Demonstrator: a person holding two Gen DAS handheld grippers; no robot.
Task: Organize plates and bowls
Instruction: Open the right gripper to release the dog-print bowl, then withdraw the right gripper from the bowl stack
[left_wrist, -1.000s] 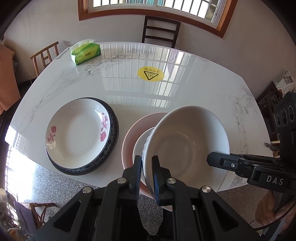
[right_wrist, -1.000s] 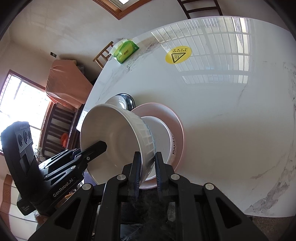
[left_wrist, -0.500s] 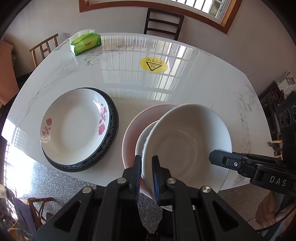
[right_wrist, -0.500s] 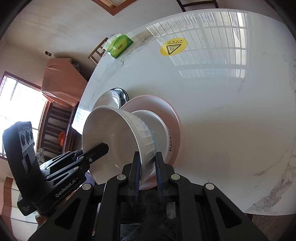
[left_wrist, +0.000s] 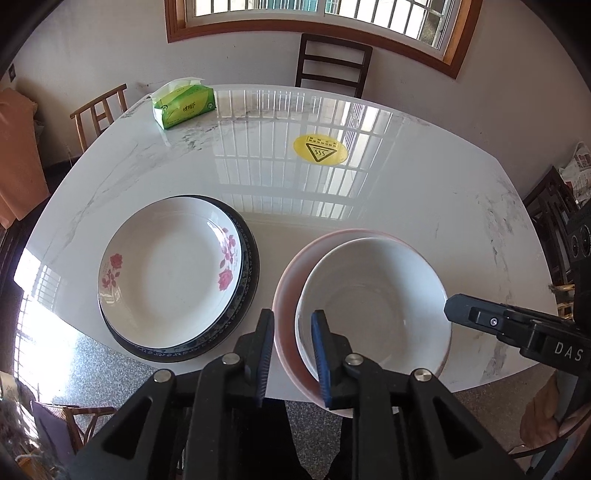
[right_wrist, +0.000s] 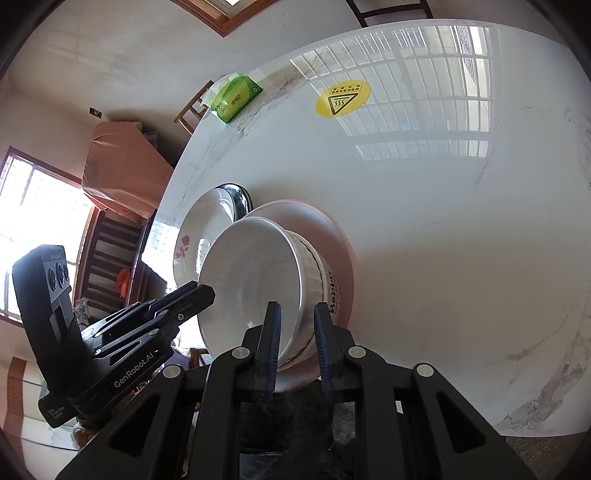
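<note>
A: How far along is it?

B: The white bowl (left_wrist: 373, 306) sits in the pink bowl (left_wrist: 291, 280), its rim between both pairs of fingers. The left gripper (left_wrist: 292, 354) and right gripper (right_wrist: 295, 347) have just been opening; the pads stand off the rim.

A: And left of the fingers?

B: The rose plate (left_wrist: 170, 269) lies on the dark plate (left_wrist: 251, 273). Stacking looks done; only withdrawing seems left.

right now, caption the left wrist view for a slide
Left gripper opening around white bowl nested on pink plate, beside floral plate.
</note>
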